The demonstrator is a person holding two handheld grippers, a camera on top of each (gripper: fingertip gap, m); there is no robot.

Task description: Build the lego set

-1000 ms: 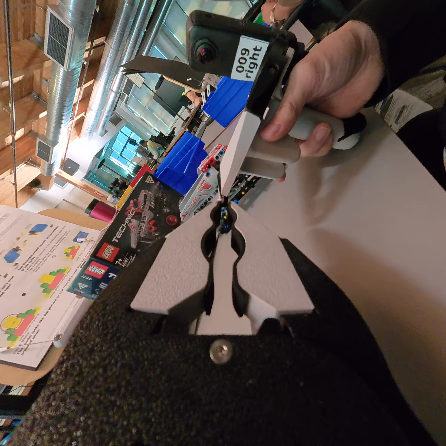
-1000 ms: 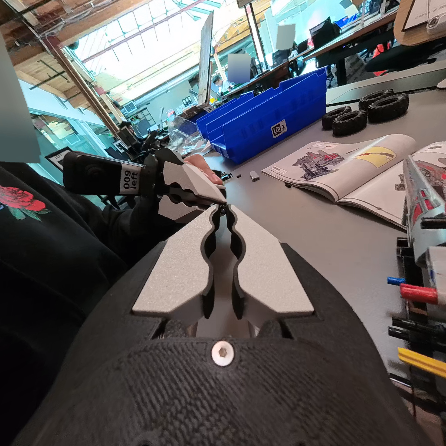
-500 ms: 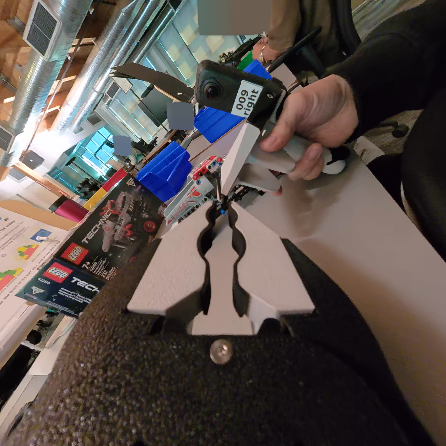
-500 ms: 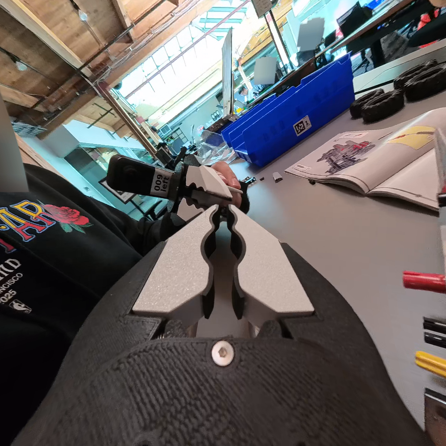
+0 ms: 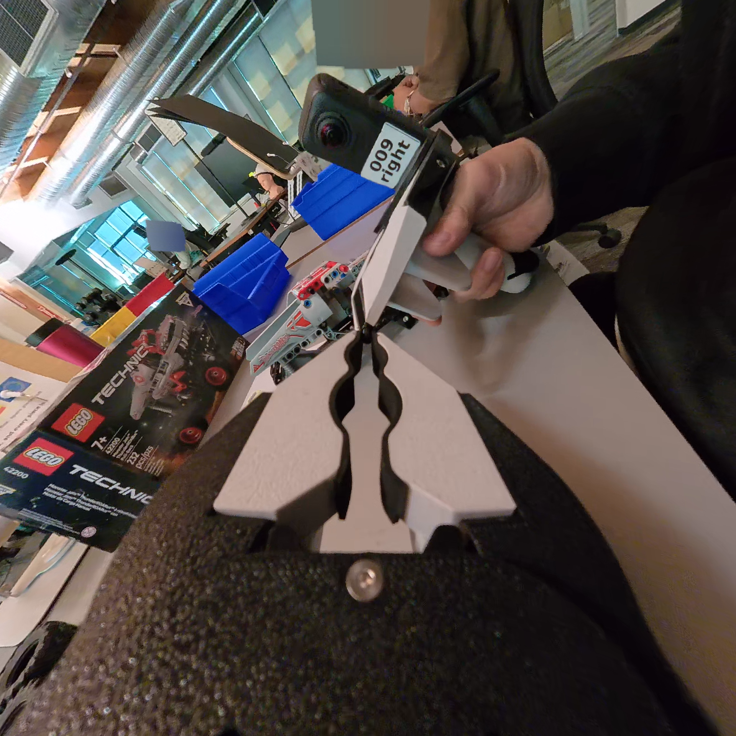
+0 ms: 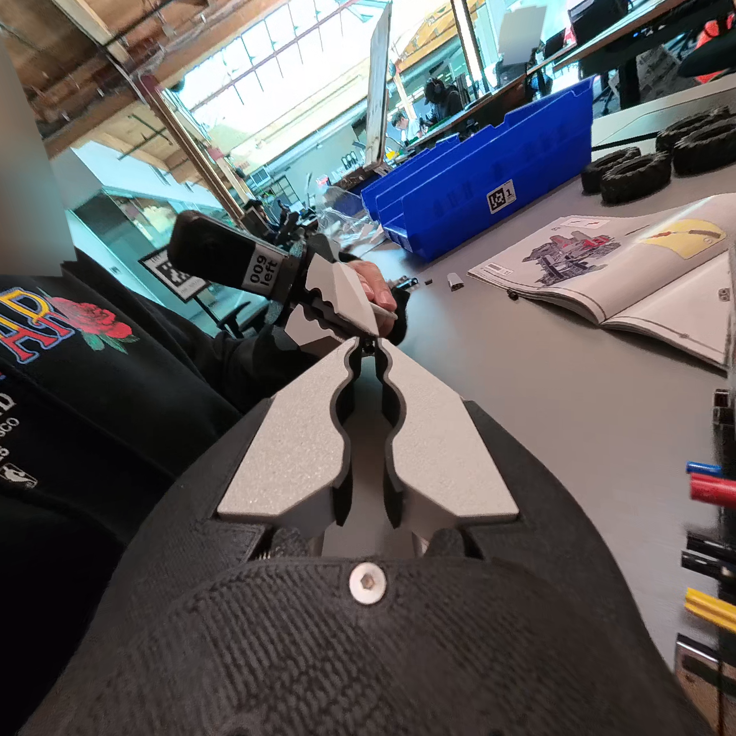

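Note:
My left gripper [image 5: 365,333] and right gripper [image 6: 368,346] are held tip to tip above the grey table [image 5: 557,398]. A small black Lego piece [image 6: 368,348] sits pinched at the meeting point and also shows in the left wrist view [image 5: 365,328]. Both pairs of jaws are nearly closed on it. The right gripper [image 5: 360,318] points down at my left tips; the left gripper [image 6: 374,330] shows in the right wrist view. The part-built grey and red truck model [image 5: 306,322] stands just behind, and its pins show at the right edge of the right wrist view [image 6: 713,488].
The Lego box [image 5: 131,398] leans at the left beside blue bins [image 5: 247,286]. In the right wrist view lie an open instruction booklet [image 6: 617,271], black tyres [image 6: 629,171], a blue bin [image 6: 478,199] and small loose pieces [image 6: 454,278]. A person's hand [image 5: 490,223] grips the right tool.
Both grippers stayed tip to tip on the small piece. The left view has swung away from the paper sheet toward the box. The right view has tilted, and the model has slid toward its right edge.

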